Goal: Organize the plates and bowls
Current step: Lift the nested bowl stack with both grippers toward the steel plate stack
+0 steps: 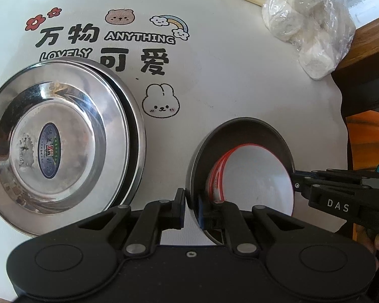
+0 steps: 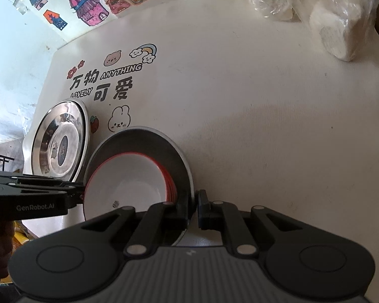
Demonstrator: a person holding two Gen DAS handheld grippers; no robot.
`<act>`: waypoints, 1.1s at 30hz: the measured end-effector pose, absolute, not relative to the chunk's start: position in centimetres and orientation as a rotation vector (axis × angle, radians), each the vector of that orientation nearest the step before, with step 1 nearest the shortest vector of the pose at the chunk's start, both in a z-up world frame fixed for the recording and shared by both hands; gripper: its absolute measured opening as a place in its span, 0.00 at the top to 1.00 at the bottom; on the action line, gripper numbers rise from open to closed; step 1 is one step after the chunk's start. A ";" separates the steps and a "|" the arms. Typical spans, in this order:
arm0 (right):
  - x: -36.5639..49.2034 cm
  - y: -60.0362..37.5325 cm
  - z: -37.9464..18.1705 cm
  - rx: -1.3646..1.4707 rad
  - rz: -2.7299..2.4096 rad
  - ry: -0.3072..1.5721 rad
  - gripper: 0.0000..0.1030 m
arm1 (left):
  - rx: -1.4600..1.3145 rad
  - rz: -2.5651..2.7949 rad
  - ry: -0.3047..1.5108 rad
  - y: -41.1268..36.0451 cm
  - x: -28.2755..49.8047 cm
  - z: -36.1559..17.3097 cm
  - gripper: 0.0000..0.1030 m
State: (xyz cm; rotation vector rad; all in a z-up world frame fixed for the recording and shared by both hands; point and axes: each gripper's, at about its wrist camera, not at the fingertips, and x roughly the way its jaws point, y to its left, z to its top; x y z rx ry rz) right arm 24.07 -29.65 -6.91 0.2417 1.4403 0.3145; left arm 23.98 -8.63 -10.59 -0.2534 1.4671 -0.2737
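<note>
**A:** Where do our tools stand?

**B:** Low in the left wrist view, our left gripper [image 1: 192,208] is clamped on the near rim of the dark bowl [image 1: 242,131]. At the right edge of that view our right gripper [image 1: 294,180] pinches the opposite rim. In the right wrist view it sits bottom centre, closed on the same bowl's edge [image 2: 179,156].

**A:** What lies inside?

**B:** Red-rimmed white bowls [image 1: 257,174], nested and leaning. At the left, apart from these, steel plates [image 1: 60,141] rest stacked on the printed white table [image 1: 240,75]; a plastic bag [image 1: 308,27] sits at the upper right.

**A:** How do we carry on well?

**B:** We judge both hands should move together and level, so the inner bowls do not slide out.
</note>
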 end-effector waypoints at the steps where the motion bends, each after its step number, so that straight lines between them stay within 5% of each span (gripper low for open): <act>1: 24.0 -29.7 -7.0 0.250 0.312 1.444 0.92 | -0.254 -0.274 1.467 -8.7 23.9 -10.6 0.90; 33: 23.6 -30.2 -6.4 0.380 0.228 1.593 0.93 | -0.321 -0.272 1.485 -7.6 22.8 -9.9 0.93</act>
